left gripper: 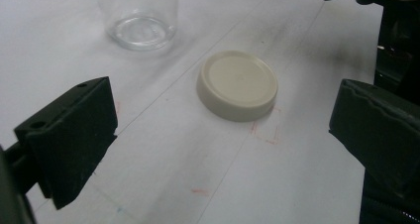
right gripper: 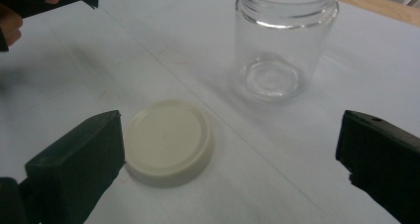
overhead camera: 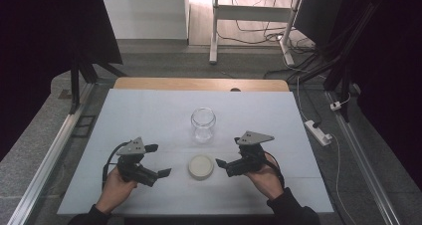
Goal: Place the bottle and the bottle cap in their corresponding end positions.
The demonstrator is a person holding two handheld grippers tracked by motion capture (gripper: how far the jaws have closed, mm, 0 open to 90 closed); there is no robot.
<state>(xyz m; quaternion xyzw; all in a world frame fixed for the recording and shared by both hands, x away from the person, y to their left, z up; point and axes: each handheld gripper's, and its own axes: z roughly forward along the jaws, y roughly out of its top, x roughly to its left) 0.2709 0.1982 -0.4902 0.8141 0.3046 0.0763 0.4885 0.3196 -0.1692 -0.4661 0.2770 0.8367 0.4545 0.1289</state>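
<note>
Left gripper (overhead camera: 158,160): jaws wide, holding nothing, low over the white table (overhead camera: 149,110). Cream lid (overhead camera: 201,166): flat on table between both grippers, touching neither. Glass jar (overhead camera: 203,124): upright, open, just beyond lid. Right gripper (overhead camera: 228,153): jaws wide, holding nothing, beside lid.

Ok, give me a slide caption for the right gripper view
Open right gripper facing a round cream plastic lid lying flat beside an empty clear glass jar.
</note>
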